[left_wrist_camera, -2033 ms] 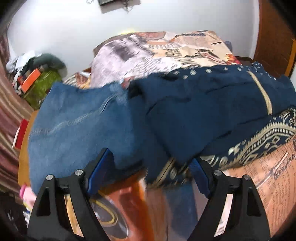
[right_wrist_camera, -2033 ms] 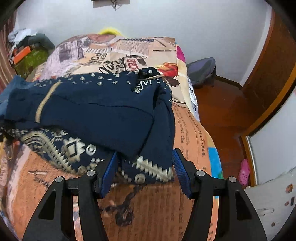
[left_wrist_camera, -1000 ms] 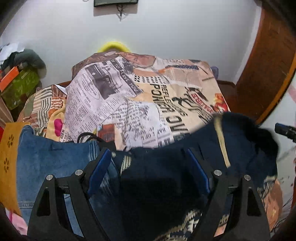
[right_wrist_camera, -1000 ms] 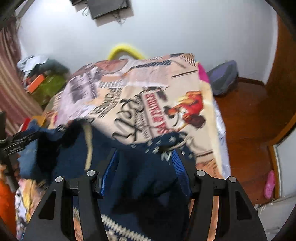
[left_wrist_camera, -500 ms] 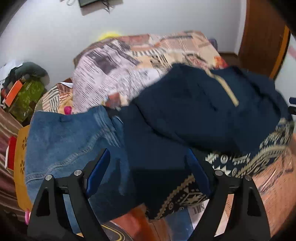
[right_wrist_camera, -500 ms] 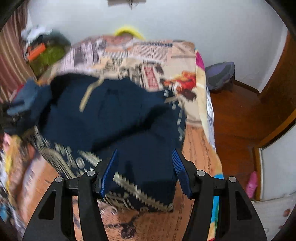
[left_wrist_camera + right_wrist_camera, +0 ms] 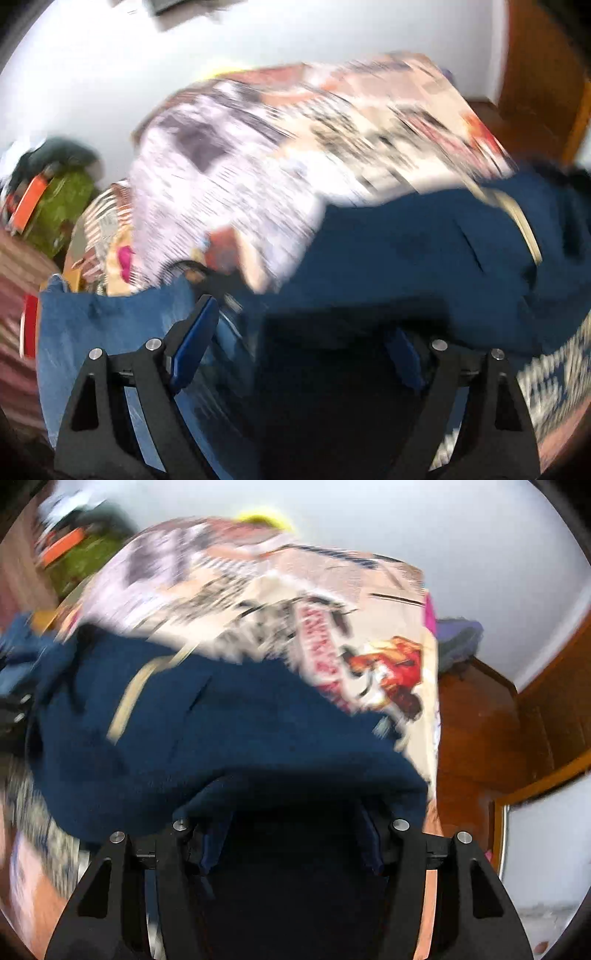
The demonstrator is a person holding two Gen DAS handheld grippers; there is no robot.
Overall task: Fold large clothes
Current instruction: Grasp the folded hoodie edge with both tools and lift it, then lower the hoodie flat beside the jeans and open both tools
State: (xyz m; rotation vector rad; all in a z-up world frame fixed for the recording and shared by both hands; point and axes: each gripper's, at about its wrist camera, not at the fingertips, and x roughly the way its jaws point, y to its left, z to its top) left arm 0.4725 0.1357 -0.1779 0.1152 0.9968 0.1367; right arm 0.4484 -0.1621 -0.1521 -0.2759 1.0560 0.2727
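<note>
Left wrist view, blurred: the left gripper [image 7: 299,343] stands with its jaws wide apart over the bed; the dark blue garment [image 7: 424,258] lies bunched between the blue pads [image 7: 194,341], but whether they press on it cannot be told. Jeans [image 7: 107,339] lie at the left, the newspaper-print bedspread [image 7: 280,144] beyond.

Right wrist view, blurred: the right gripper [image 7: 290,840] has its jaws about half apart, both pads buried under a fold of the dark blue garment [image 7: 229,734]; a grip cannot be confirmed. The garment lies on the bedspread [image 7: 280,587], with wooden floor [image 7: 476,720] to the right.
</note>
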